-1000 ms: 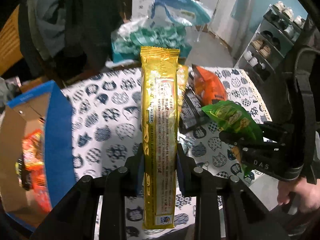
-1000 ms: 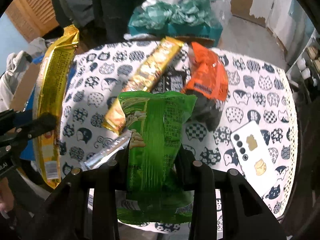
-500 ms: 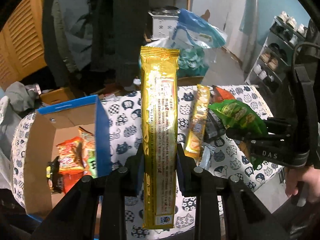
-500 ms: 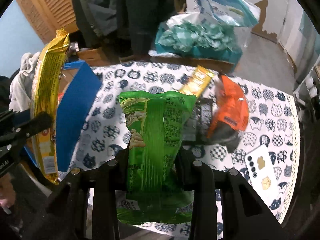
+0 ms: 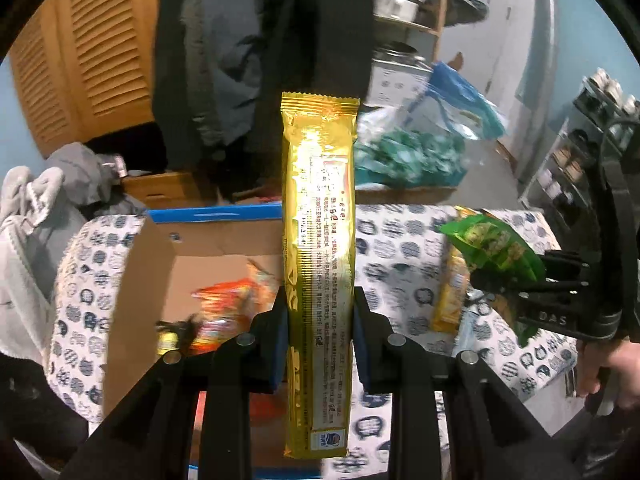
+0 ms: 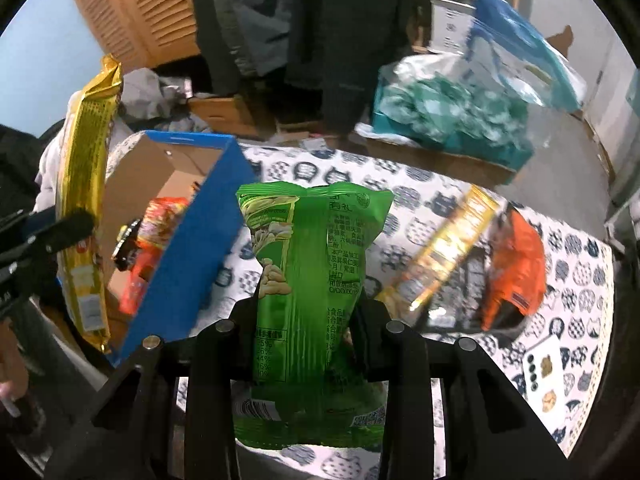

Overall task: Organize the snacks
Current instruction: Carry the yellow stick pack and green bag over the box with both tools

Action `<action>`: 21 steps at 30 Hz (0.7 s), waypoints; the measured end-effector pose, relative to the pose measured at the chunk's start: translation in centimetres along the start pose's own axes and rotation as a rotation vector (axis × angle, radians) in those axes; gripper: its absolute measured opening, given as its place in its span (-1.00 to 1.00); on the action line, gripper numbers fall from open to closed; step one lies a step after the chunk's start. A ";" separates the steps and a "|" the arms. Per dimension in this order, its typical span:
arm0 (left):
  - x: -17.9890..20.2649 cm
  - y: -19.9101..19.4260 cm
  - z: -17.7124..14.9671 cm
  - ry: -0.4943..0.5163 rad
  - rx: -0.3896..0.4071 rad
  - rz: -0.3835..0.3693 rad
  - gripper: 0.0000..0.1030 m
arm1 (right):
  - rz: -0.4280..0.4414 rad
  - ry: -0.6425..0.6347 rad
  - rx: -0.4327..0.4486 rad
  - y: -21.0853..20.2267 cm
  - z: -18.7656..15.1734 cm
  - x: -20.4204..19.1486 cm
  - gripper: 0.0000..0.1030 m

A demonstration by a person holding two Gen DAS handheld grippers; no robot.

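Observation:
My left gripper [image 5: 319,308] is shut on a long gold snack packet [image 5: 318,240], held upright over the open cardboard box with blue sides [image 5: 216,216]. The box holds orange and dark snack packs [image 5: 224,312]. My right gripper [image 6: 309,312] is shut on a green snack bag [image 6: 312,280], held above the table just right of the box [image 6: 192,240]. In the right wrist view the gold packet [image 6: 86,208] and the left gripper [image 6: 52,232] show at the far left. On the table lie another gold packet [image 6: 452,248] and an orange bag [image 6: 516,264].
The table wears a cat-patterned cloth [image 6: 568,272]. A white phone [image 6: 544,372] lies near its right edge. Behind the table stand a teal bag of goods [image 6: 448,116], hanging coats [image 6: 320,32] and a louvred wooden door [image 5: 80,60]. A shoe rack [image 5: 580,152] stands at right.
Both grippers have moved left and upward with their packets. The box has come from the left edge to under the left gripper; the loose snacks have slid to the right.

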State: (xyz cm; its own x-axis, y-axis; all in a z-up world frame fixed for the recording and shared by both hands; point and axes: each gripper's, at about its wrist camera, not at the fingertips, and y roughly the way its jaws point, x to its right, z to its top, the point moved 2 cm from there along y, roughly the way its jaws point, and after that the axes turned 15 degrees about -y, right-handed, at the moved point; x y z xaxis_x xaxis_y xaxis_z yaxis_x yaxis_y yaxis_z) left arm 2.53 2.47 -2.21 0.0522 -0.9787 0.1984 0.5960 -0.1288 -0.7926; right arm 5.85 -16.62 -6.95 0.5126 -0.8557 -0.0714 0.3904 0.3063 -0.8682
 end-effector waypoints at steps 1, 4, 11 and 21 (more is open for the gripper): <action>-1.0 0.0 0.4 -0.011 0.004 0.014 -0.46 | 0.003 -0.008 0.001 0.1 0.4 -0.4 -0.34; -3.5 0.4 1.0 -0.044 0.005 0.036 -0.46 | 0.014 -0.033 0.002 0.7 1.6 -1.9 -0.34; -9.8 3.1 0.7 -0.131 -0.041 0.110 -0.46 | 0.050 -0.073 -0.008 2.5 4.1 -5.1 -0.34; -15.3 7.1 -0.8 -0.202 -0.143 0.188 -0.45 | 0.094 -0.117 -0.037 5.2 6.1 -8.3 -0.34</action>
State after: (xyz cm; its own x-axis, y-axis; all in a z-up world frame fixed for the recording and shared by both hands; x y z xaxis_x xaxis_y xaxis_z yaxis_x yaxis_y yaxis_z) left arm 5.32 16.43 -11.30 0.3175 -0.9379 0.1401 0.4428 0.0160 -0.8965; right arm 8.26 -5.35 -7.93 0.6321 -0.7688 -0.0975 0.3088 0.3653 -0.8782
